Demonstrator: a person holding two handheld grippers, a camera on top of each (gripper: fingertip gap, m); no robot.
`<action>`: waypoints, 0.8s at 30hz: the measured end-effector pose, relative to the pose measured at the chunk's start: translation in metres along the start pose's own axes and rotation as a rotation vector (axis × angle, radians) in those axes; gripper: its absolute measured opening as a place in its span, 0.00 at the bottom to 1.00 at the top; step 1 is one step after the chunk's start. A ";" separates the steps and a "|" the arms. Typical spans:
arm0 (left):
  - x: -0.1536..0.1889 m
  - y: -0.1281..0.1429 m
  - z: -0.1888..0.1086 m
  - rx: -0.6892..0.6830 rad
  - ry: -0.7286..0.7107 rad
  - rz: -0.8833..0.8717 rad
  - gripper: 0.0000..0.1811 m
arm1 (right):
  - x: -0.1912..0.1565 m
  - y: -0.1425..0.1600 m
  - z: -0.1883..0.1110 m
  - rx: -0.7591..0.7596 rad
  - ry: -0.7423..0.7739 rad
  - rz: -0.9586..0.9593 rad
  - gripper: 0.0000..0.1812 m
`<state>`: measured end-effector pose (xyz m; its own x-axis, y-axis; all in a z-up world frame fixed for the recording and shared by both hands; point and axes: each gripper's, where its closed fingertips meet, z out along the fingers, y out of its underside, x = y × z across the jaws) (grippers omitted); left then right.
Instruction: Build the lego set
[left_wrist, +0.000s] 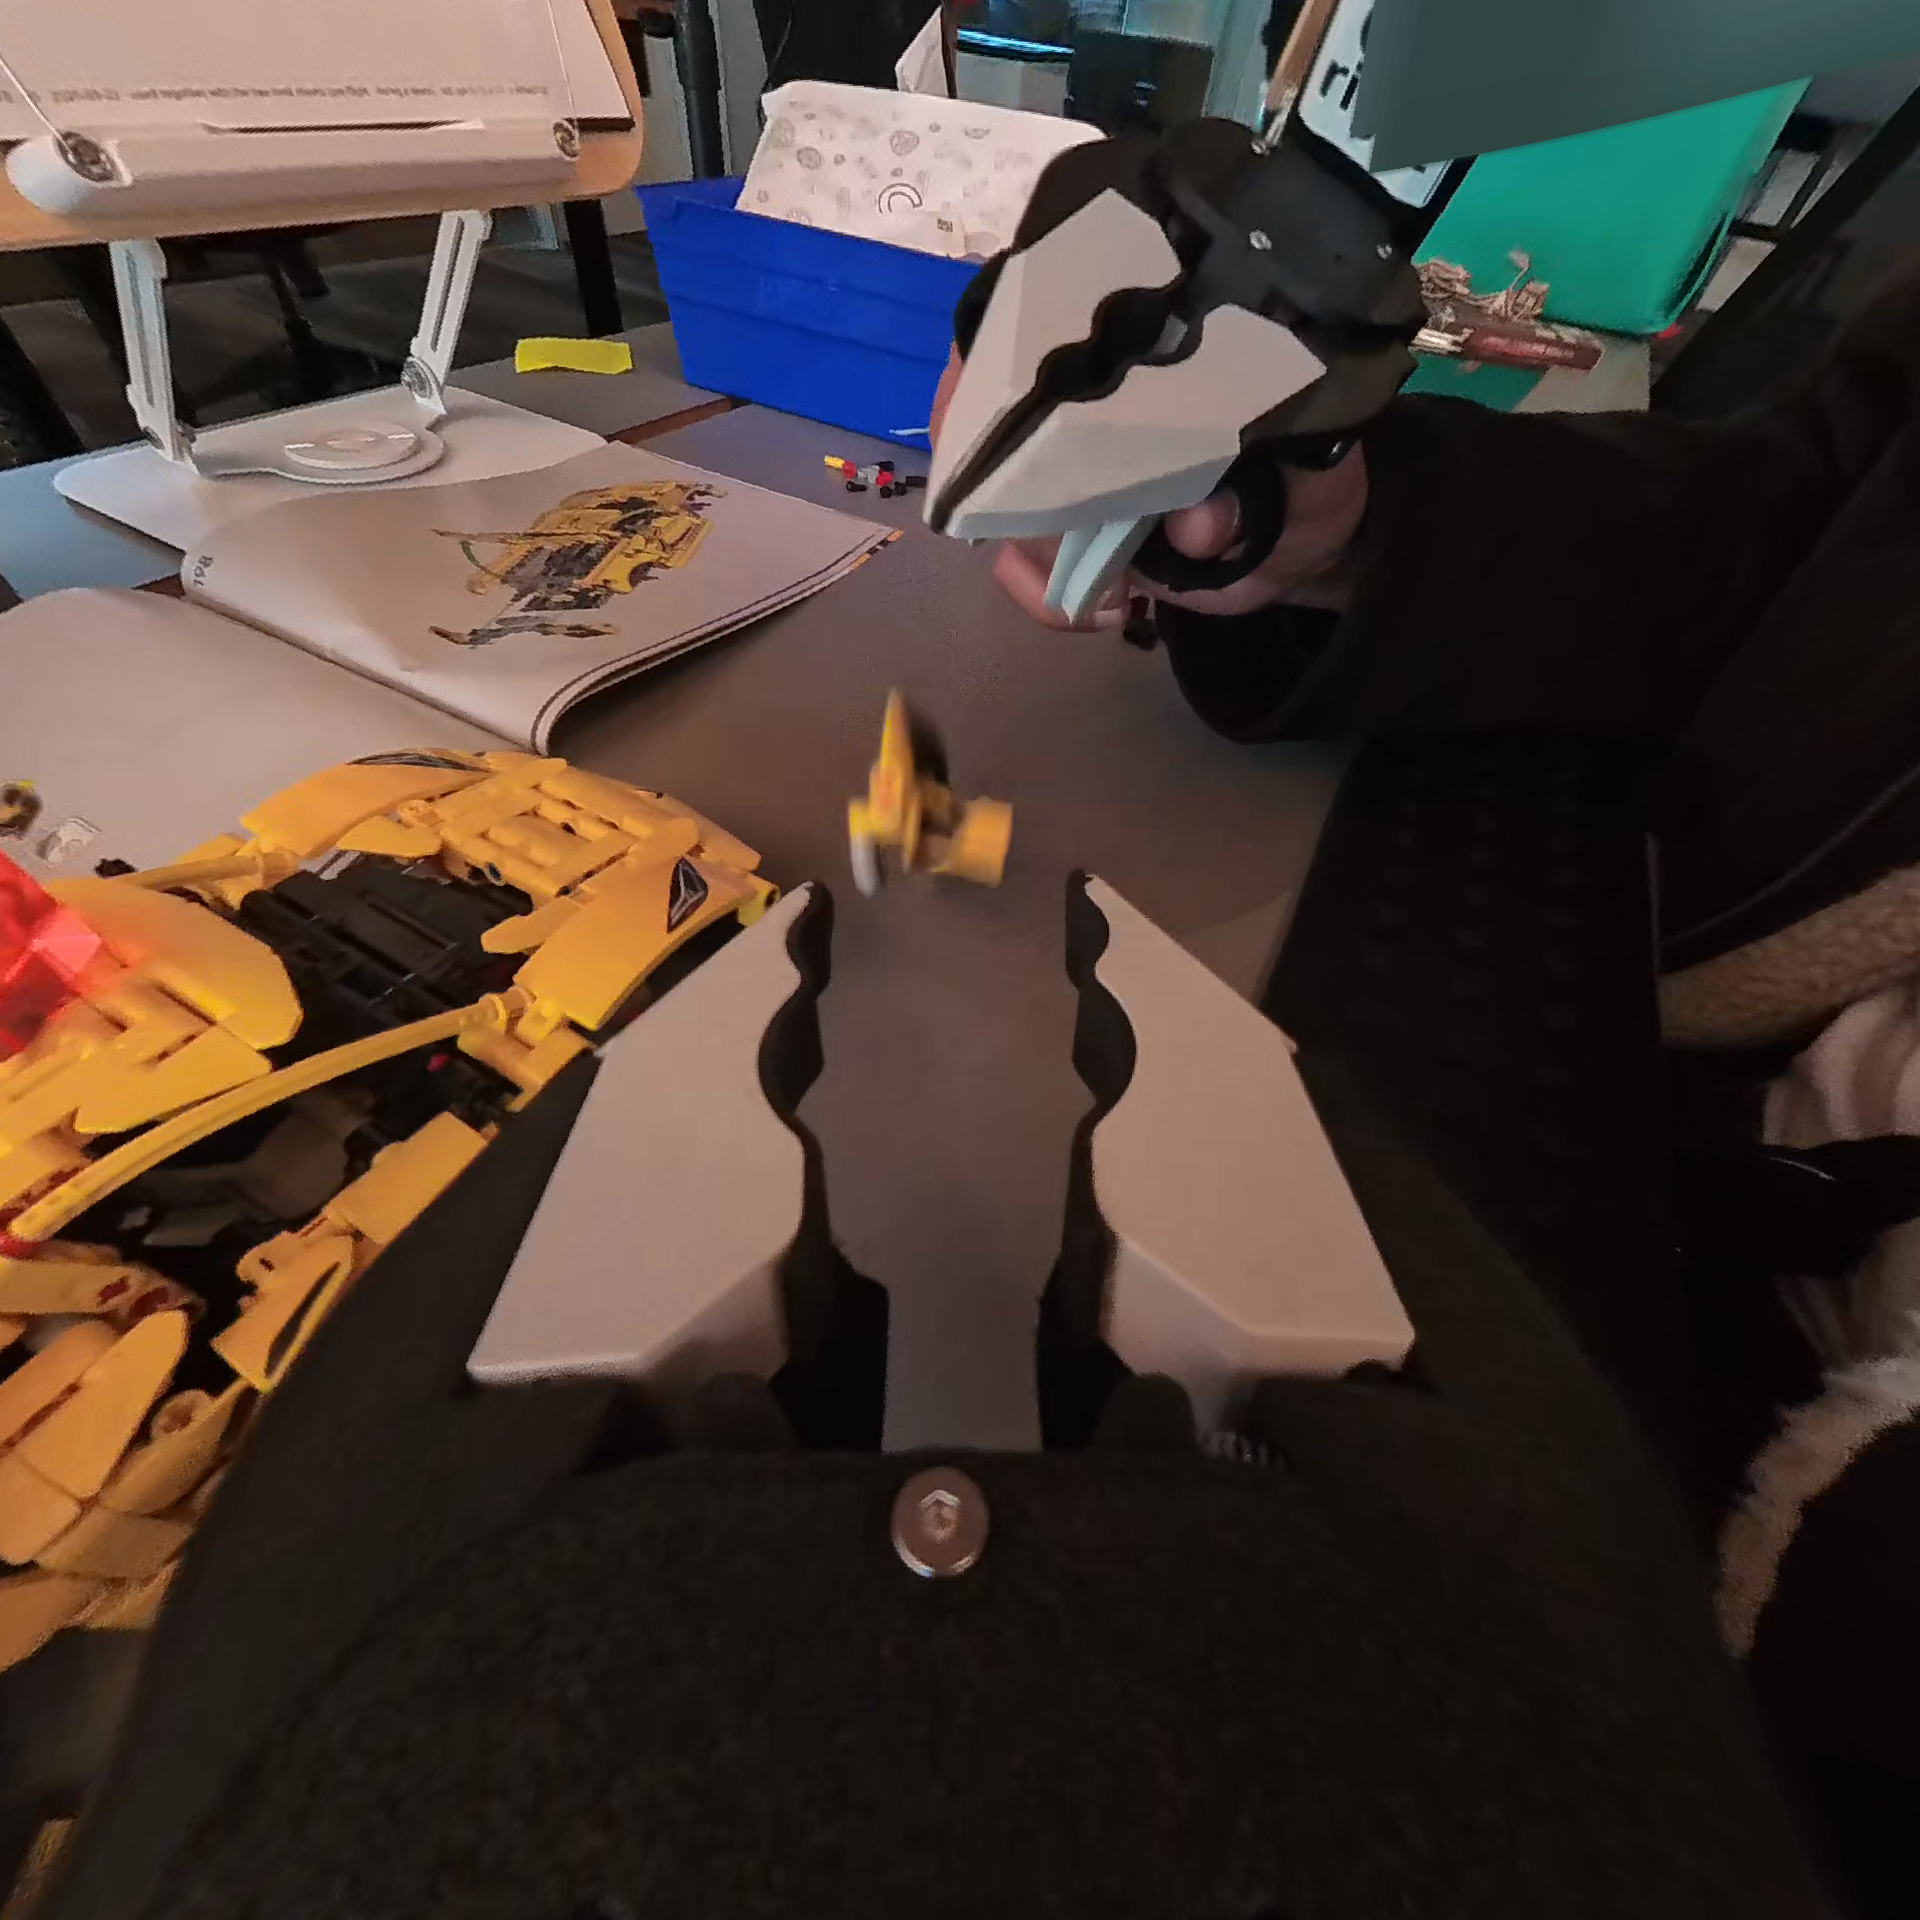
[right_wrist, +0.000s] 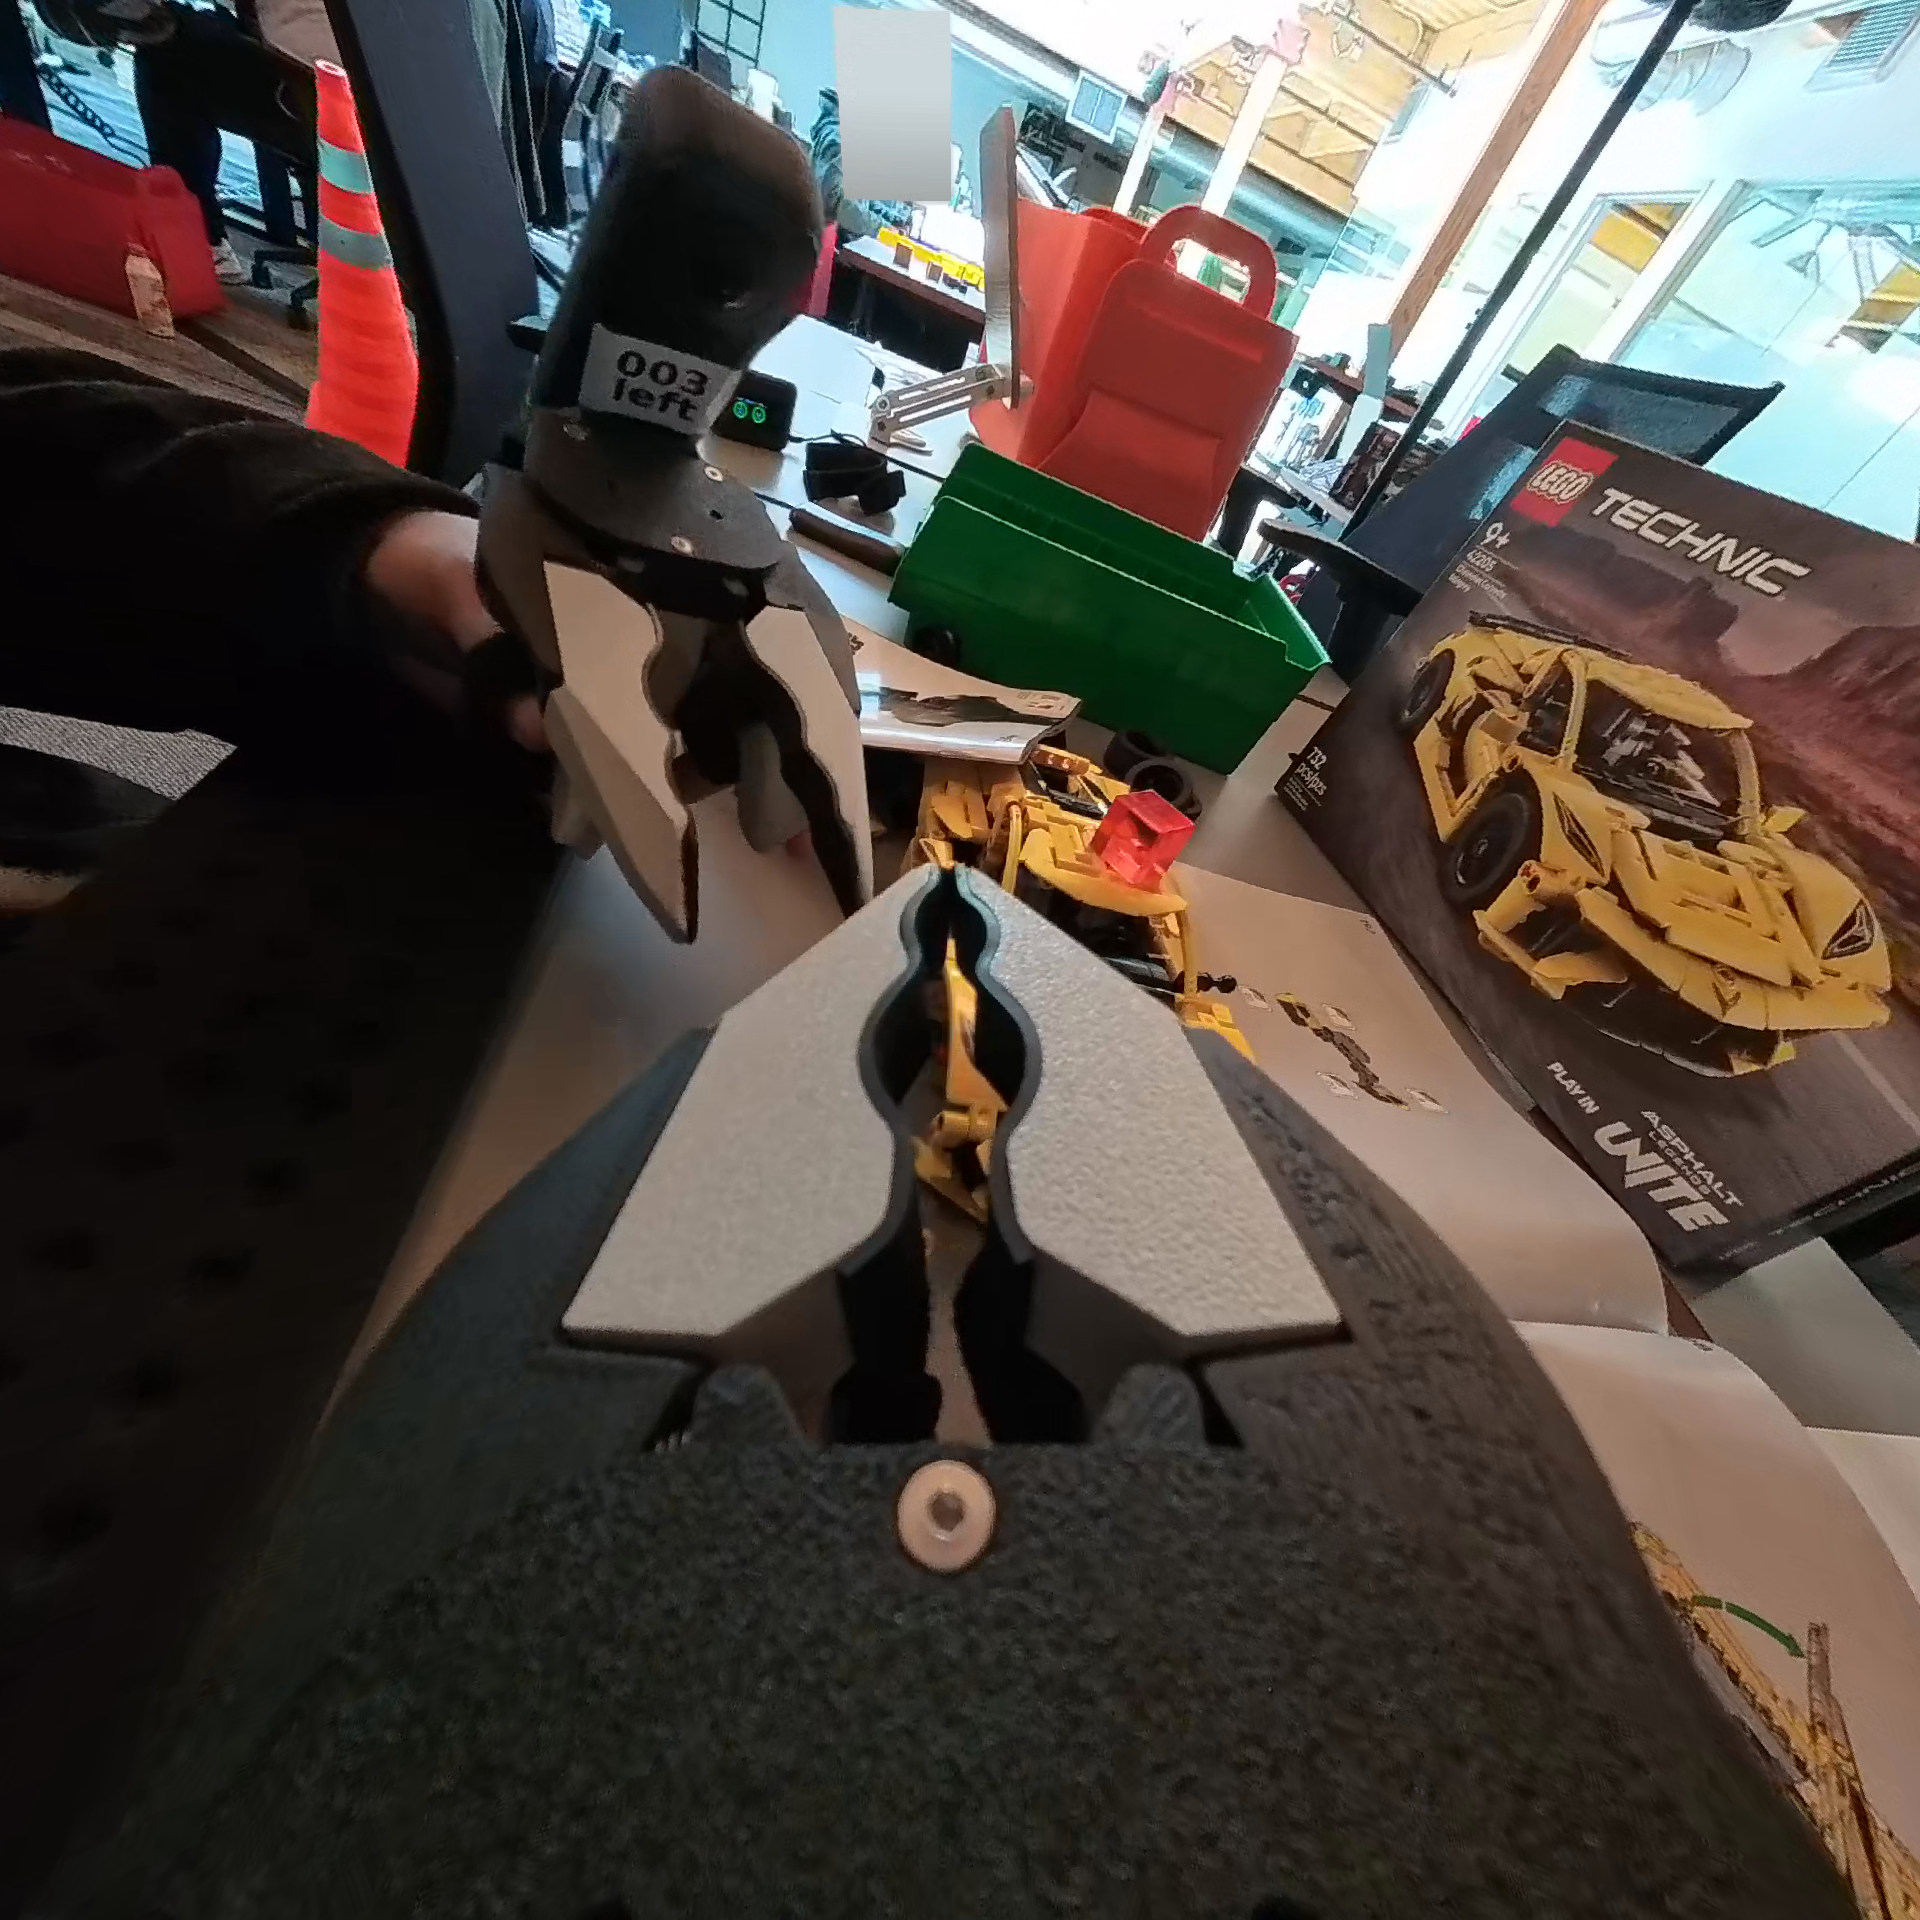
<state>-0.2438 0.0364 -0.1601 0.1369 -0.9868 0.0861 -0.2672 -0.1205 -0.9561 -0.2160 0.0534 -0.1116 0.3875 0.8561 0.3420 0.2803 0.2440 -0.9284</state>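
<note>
The partly built yellow Lego car (left_wrist: 364, 987) lies on the grey table (left_wrist: 1039, 644) at the left, with a clear red piece (left_wrist: 42, 966) on it. A small yellow sub-assembly (left_wrist: 925, 816), blurred, is just beyond the tips of my open, empty left gripper (left_wrist: 948, 891). My right gripper (left_wrist: 940, 509) hangs above and to the right of it, shut, with nothing seen at its tips. In the right wrist view the right gripper (right_wrist: 951, 881) is shut, and yellow parts show through its gap from behind. The open left gripper (right_wrist: 769, 914), the car (right_wrist: 1049, 831) and the red piece (right_wrist: 1143, 836) lie ahead.
An open instruction booklet (left_wrist: 520, 582) lies behind the car, beside a white stand (left_wrist: 312, 436), a blue bin (left_wrist: 810, 301) and small loose pieces (left_wrist: 873, 473). The set's box (right_wrist: 1610, 831), a green bin (right_wrist: 1091, 603), black tyres (right_wrist: 1143, 758) and an orange bag (right_wrist: 1132, 364) stand on the right.
</note>
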 end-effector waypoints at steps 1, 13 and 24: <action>0.001 0.000 0.002 -0.001 0.000 0.005 0.25 | 0.000 0.000 0.000 0.003 -0.001 0.002 0.00; 0.003 0.018 -0.011 -0.207 0.090 -0.036 0.30 | -0.008 0.019 0.002 -0.079 -0.085 0.142 0.00; -0.005 0.055 0.030 -0.757 0.088 -0.224 0.24 | 0.023 0.064 -0.004 -0.261 0.021 0.330 0.04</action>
<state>-0.2306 0.0384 -0.2212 0.1964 -0.9315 0.3061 -0.8223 -0.3265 -0.4661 -0.1858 0.0866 -0.1629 0.5108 0.8589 0.0377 0.3505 -0.1680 -0.9214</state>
